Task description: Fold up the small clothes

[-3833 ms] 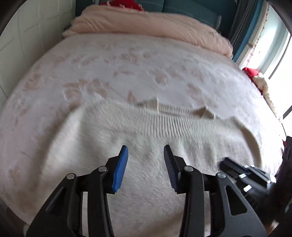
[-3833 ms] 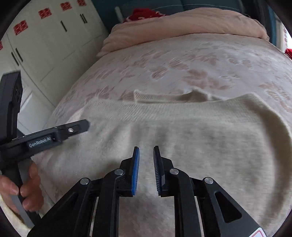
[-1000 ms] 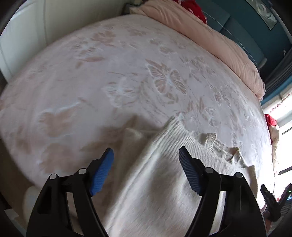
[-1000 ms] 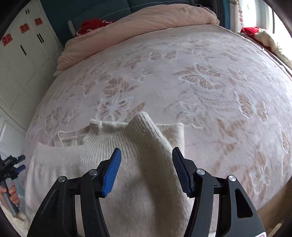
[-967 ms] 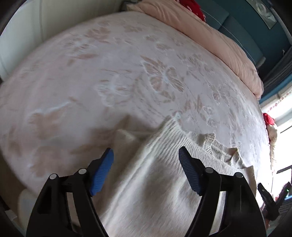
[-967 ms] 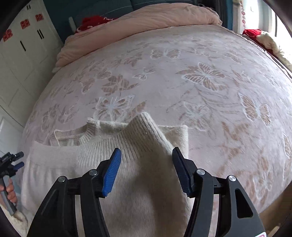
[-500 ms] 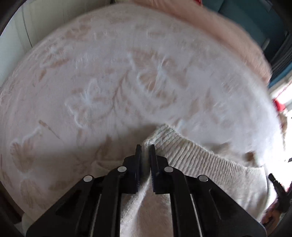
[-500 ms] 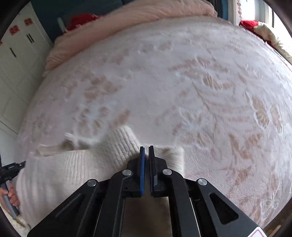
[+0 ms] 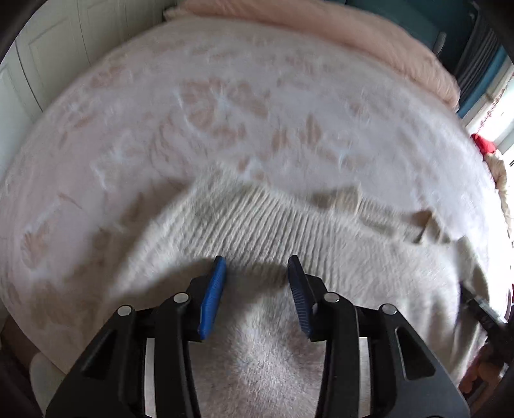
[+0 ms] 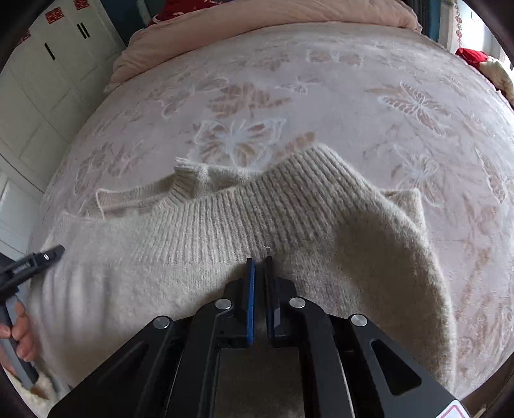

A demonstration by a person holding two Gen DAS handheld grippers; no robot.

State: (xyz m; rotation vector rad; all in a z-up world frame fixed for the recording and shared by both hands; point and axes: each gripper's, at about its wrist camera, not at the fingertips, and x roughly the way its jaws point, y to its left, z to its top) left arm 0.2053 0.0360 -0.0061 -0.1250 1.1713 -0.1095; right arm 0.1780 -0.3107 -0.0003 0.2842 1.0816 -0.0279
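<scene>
Sweater, cream knit, lies on the butterfly-print bedspread, near edge of the bed, with its ribbed hem doubled up over the body so the rib band runs across the middle and the collar pokes out beyond it; placed that way likely to shorten the garment for a compact fold. Right gripper sits low on the knit just behind the rib band, blue pads almost together with only a thin slit; a few fibres show at the tips, but whether cloth is actually pinched is hard to tell from this angle. Left gripper hovers over the left part of the sweater with jaws parted moderately, nothing between them; that view is motion-blurred. Judgement: hem-up fold is laid, left side released, next likely a side or sleeve fold. Pink duvet bunched at the far end, white wardrobe to the left.
</scene>
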